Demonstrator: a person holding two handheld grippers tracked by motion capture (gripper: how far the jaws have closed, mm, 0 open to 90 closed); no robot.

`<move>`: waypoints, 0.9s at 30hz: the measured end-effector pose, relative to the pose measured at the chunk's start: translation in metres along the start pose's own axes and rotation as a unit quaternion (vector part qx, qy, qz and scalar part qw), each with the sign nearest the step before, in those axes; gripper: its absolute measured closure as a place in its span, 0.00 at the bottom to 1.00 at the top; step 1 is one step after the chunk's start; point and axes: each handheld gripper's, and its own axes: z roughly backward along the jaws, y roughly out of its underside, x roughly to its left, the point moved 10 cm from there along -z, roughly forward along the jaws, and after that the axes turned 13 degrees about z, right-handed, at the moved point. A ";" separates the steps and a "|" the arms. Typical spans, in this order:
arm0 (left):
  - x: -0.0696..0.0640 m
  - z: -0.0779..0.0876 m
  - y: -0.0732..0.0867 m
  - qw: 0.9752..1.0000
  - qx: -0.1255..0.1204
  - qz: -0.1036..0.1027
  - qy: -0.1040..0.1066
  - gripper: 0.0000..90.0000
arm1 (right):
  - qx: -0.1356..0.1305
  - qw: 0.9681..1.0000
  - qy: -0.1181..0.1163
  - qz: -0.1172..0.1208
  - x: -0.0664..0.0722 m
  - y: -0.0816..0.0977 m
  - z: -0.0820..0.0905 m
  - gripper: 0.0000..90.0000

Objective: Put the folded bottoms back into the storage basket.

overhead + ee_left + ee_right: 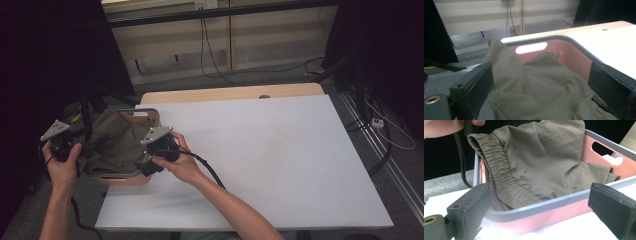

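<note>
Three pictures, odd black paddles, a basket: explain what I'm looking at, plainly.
A person sits at a white table and holds a hand tool with two black jaws in each hand. The high view looks down from above: left gripper and right gripper sit either side of a pink basket with a grey rim, at the table's left edge. The other two pictures come from cameras riding on each tool, looking along its jaws. An olive-green garment with an elastic waistband lies in the basket, draped over its rim. Both tools' jaws stand open; neither holds anything.
</note>
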 end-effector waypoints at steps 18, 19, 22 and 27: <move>-0.028 0.024 0.015 1.000 -0.012 -0.018 0.007 0.08 | -0.009 1.000 0.010 -0.002 0.001 0.011 0.021 0.06; -0.030 0.025 0.016 1.000 -0.014 -0.016 0.009 0.08 | -0.009 1.000 0.010 -0.002 0.001 0.011 0.021 0.06; -0.039 0.031 0.021 1.000 -0.012 -0.006 0.002 0.08 | -0.013 1.000 0.009 -0.003 0.002 0.014 0.026 0.06; -0.052 0.036 0.027 1.000 -0.010 -0.021 0.007 0.08 | -0.008 1.000 0.013 0.002 0.004 0.019 0.030 0.06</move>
